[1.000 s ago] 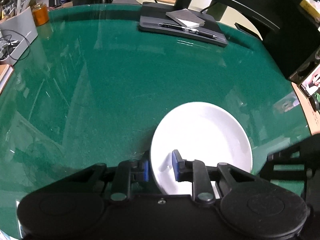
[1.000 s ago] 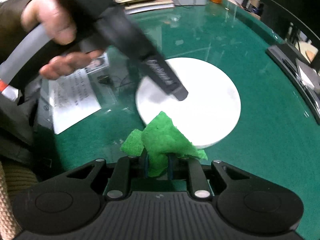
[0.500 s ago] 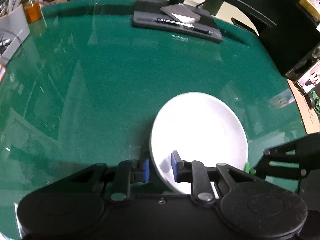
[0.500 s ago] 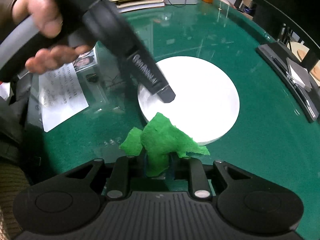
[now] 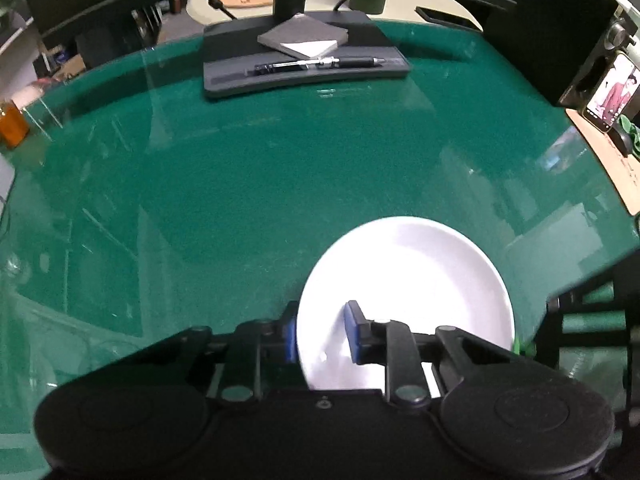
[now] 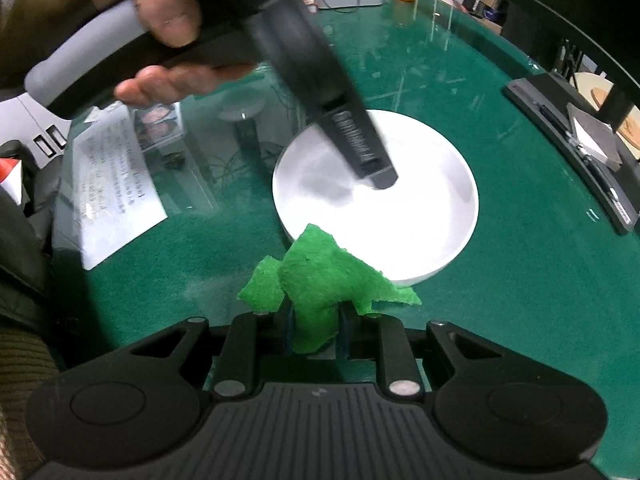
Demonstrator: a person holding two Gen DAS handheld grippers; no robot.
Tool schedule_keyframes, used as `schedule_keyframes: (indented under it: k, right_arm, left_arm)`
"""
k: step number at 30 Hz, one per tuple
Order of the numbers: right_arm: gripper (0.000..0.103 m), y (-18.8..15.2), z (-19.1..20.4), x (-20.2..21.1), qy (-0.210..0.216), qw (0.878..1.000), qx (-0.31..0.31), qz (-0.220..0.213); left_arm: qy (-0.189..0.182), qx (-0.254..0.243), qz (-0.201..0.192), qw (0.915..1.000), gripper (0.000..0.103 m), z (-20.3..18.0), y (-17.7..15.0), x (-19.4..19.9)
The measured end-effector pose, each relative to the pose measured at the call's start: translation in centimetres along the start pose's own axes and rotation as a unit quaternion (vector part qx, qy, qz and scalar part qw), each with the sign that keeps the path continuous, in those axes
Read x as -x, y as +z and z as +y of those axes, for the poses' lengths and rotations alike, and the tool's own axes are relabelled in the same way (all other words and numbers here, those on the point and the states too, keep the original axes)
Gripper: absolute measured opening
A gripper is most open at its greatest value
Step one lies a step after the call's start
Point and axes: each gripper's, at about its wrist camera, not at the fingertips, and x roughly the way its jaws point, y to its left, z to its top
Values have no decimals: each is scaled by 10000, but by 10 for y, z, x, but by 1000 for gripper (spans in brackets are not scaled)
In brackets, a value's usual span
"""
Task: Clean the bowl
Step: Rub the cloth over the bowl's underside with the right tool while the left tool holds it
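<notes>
Bowl rim gripped, cloth at the near edge

Green glass-topped table (image 5: 248,184) carries everything. Nearest the right camera, the right gripper (image 6: 316,330) is clamped on a crumpled green cloth (image 6: 324,276), which overlaps the white bowl's (image 6: 376,216) rim at 6 o'clock. Left gripper (image 5: 320,338) straddles the bowl's near-left rim, one blue pad outside and one inside; its jaws have just been closing and stand narrow on that rim. A hand (image 6: 160,12) holds its handle at 10 o'clock. Paper sheet (image 6: 116,184) lies at 9 o'clock; dark tray (image 5: 304,64) with pen (image 5: 316,65) sits far, at 12 o'clock.
</notes>
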Motion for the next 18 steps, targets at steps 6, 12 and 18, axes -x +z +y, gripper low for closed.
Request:
schedule_keyframes:
  k: [6,12,18]
  right_arm:
    - [22,2,-23,-2,-203,9996,-178,42]
    - [23,3,-10,-3,-33,9996,-221,154]
    - [23,1,-11,-1,-40,9995,-276,118]
  left_arm:
    - [3,3,16,10000,23,-1,-1,-1]
    - [35,33,7,10000,23,-1,-1,-1]
    - [41,19,-12,10000,23,-1,-1,-1]
